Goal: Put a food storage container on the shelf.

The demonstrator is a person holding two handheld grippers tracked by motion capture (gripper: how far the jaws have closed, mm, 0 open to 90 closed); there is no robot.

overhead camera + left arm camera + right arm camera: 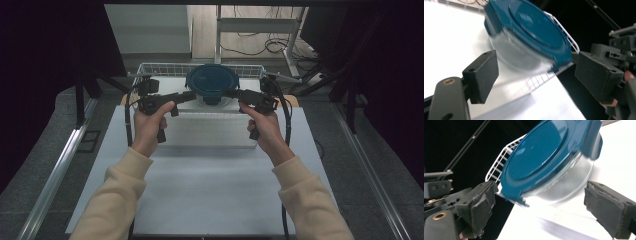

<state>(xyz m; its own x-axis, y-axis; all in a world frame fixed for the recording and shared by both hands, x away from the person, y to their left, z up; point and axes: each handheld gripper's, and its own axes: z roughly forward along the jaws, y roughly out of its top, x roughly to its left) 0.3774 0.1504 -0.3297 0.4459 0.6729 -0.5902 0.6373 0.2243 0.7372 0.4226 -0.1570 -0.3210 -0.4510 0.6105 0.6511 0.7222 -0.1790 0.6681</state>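
A round glass bowl [212, 95] with a blue lid [212, 80] sits at the far end of the bench [200, 200], inside a white wire basket [165, 67]. The basket's low wire wall runs behind the bowl and along its sides.

The left tongs [192, 95] point at the bowl from the left, and the right tongs [230, 93] point at it from the right. Both come in close to the bowl's sides. In the left gripper view the left tongs [534, 71] stand wide apart with nothing between the pads; the bowl [521, 57] lies a bit ahead of them. In the right gripper view the right tongs [536, 212] also stand wide apart, and the bowl [564, 185] sits just ahead of the gap, not pinched.

A hand [147, 127] holds each tool, with cream sleeves [115, 200] coming in from below. A black cable [286, 125] loops off the right tool. The near part of the bench is bare white. Past the basket there is a grey floor with a metal frame [255, 25] and some loose wires [275, 47]. Dark curtains [50, 45] hang on both sides.
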